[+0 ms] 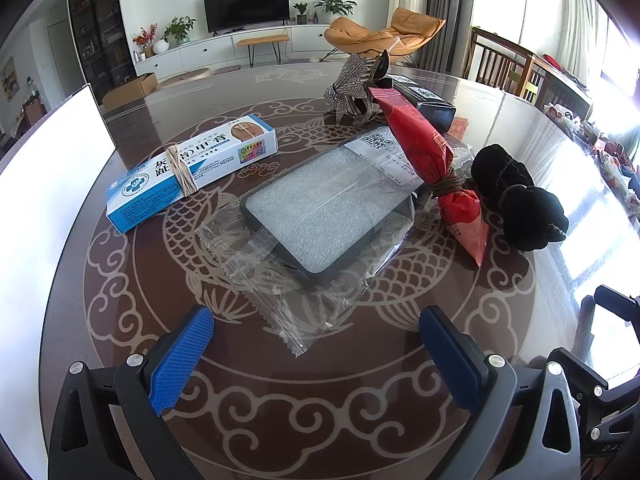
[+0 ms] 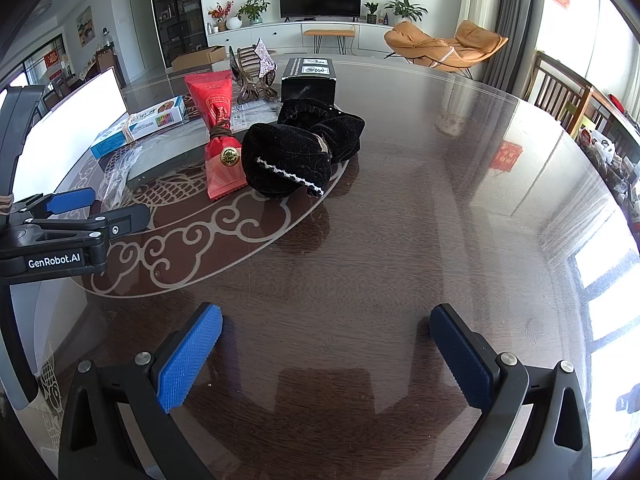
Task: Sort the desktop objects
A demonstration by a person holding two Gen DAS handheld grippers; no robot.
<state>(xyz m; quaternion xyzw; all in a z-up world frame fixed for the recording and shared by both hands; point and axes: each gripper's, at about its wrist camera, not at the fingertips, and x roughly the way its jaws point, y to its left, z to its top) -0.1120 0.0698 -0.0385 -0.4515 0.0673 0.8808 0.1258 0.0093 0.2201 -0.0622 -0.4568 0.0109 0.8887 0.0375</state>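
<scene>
Across the middle of the glass-topped bench (image 1: pixel 120 320) the clutter sits bunched: a phone case in a clear plastic bag (image 1: pixel 328 208), a blue-and-white cream box (image 1: pixel 192 168) bound with rubber bands beside it, a red snack packet (image 1: pixel 432 160) tied at the neck, and a black velvet hair bow (image 2: pixel 300 152) touching that packet. Towards the far edge stand a rhinestone hair clip (image 1: pixel 352 84) and a black box (image 2: pixel 308 78). Left gripper (image 1: pixel 316 356) hovers just short of the bag, fingers wide apart, empty. Right gripper (image 2: pixel 326 356) hangs over bare bench near the bow, fingers apart, nothing between them.
</scene>
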